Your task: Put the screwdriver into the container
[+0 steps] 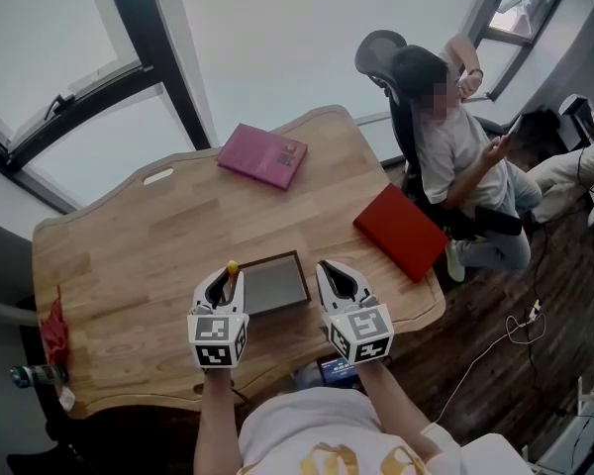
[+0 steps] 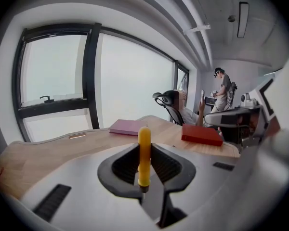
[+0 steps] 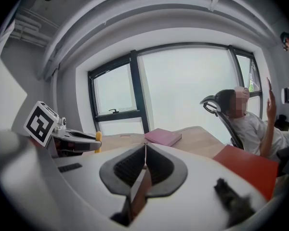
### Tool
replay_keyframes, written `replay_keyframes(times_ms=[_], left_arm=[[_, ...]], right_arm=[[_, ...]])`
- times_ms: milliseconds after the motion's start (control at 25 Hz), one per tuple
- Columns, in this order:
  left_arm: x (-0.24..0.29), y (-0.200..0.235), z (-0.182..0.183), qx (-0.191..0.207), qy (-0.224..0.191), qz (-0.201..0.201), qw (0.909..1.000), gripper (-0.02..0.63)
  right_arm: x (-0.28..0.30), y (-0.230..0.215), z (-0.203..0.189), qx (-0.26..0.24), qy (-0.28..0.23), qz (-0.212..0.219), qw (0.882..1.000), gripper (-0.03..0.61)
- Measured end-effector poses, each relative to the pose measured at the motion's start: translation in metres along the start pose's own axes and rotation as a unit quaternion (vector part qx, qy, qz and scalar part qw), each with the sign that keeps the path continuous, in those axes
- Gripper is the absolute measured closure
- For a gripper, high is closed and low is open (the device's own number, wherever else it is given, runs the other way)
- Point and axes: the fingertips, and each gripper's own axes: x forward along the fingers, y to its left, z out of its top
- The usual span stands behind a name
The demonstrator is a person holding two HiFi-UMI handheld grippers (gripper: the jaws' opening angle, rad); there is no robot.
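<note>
Left gripper view puts the screwdriver point(image 2: 144, 154) right in front of us. Its yellow handle stands upright, pinched between the two jaws of our left gripper point(image 1: 228, 277), which are drawn in narrow on it. From the head view we see the handle's rounded end poking out past the jaw tips, just at the left edge of the container point(image 1: 280, 285). The container is a shallow dark-framed tray with a grey floor, lying flat near the front edge of the table point(image 1: 129, 245). We cannot tell whether the screwdriver touches the tray.

Our right gripper point(image 3: 145, 153) sits just beside the container's right edge, its jaws pressed together with nothing between them.

Farther out on the wooden table, a pink book point(image 1: 263, 154) lies near the far edge and a red book point(image 1: 400, 232) lies at the right edge, both well apart from the container. A crumpled red scrap point(image 1: 54, 332) sits at the table's left end. Beyond the table a person point(image 1: 460, 156) sits in an office chair point(image 1: 379, 55) beside the large windows point(image 1: 277, 28).
</note>
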Motion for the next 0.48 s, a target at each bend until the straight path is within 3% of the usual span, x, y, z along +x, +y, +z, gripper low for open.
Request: replay_keyframes(times_ms=[480], left_arm=[[0.019,-0.009,-0.026,0.011,0.058,-0.048,0.9971,0.535]], right_arm=[[0.018,-0.003,-0.018,0.005,0.028,0.000,1.000,0.546]])
